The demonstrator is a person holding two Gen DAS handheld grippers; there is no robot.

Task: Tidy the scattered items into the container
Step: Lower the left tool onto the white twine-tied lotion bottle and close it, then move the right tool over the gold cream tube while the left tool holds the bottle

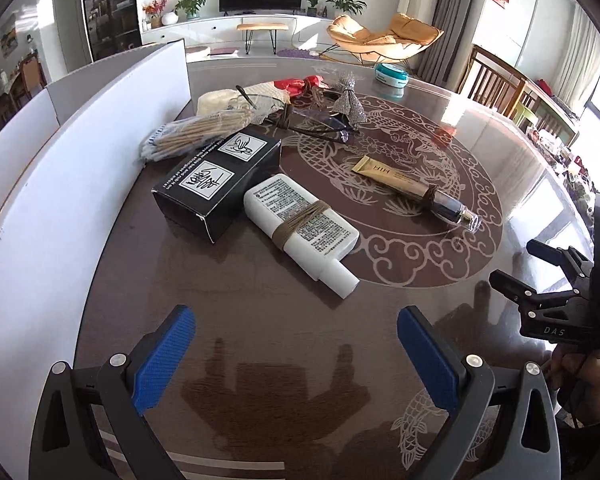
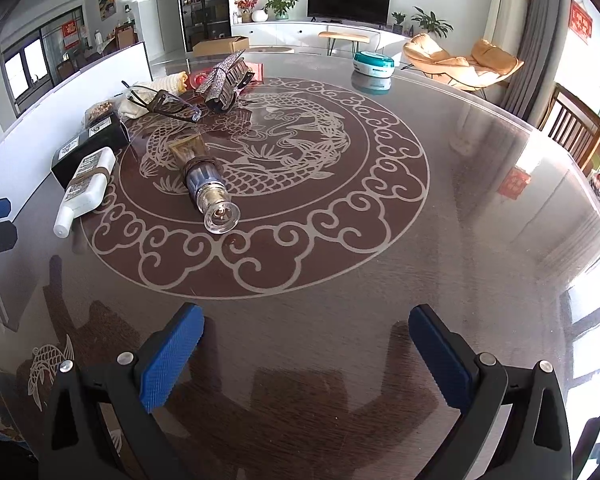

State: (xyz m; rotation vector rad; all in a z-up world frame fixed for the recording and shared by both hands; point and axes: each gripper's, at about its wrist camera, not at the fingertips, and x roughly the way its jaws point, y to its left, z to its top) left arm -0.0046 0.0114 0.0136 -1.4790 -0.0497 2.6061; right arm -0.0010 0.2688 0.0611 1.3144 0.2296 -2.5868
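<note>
Both grippers, left (image 1: 296,354) and right (image 2: 306,354), hover with fingers wide and empty. The white bottle (image 1: 302,226) lies on the tabletop (image 1: 260,328) just ahead of the left fingers; they should straddle its narrow width, beside the cord wrap, then close. The container isn't clearly identifiable.

Left gripper (image 1: 296,354) and right gripper (image 2: 306,354) both hover with jaws spread wide, empty; a hand (image 1: 584,376) holds the right one
</note>
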